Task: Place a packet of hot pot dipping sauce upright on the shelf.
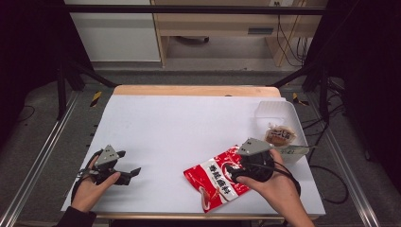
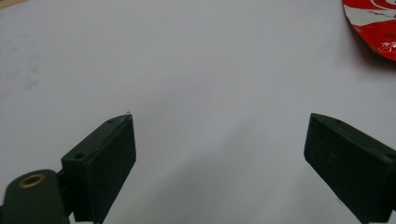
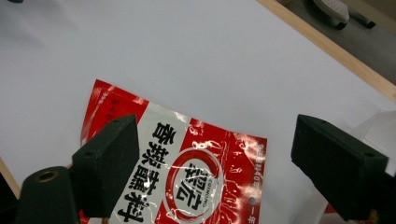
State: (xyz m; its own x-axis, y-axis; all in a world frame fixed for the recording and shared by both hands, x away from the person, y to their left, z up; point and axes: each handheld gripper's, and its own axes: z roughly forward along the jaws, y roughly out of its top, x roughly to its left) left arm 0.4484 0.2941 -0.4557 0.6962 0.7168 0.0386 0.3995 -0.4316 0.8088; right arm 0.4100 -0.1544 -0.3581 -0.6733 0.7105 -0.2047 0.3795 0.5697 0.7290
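At the near edge of the table (image 1: 156, 113), the person's right hand (image 1: 276, 187) holds the right gripper (image 1: 236, 171) over a red and white packet (image 1: 213, 182) printed with black characters. The packet lies flat on the white sheet, near the front edge and right of the middle. In the right gripper view the packet (image 3: 187, 172) shows between and beyond the two black jaws, which stand wide apart with no pad pressing on it, so this claw is released and grasps nothing. On the left side of the table, about as near, the left hand (image 1: 92, 187) holds the left gripper (image 1: 130, 172) low over bare sheet, well apart from the packet. In the left gripper view its jaws are also spread wide with only white surface between them, released, and a corner of the packet (image 2: 373, 28) shows at the upper right. Farther back on the right side stands a white bin (image 1: 274, 109), just beyond the right gripper, with a small wrapped snack (image 1: 279, 136) lying in it. Beyond the sheet runs the table's wooden far edge, and past that the floor and a wooden cabinet (image 1: 217, 23).
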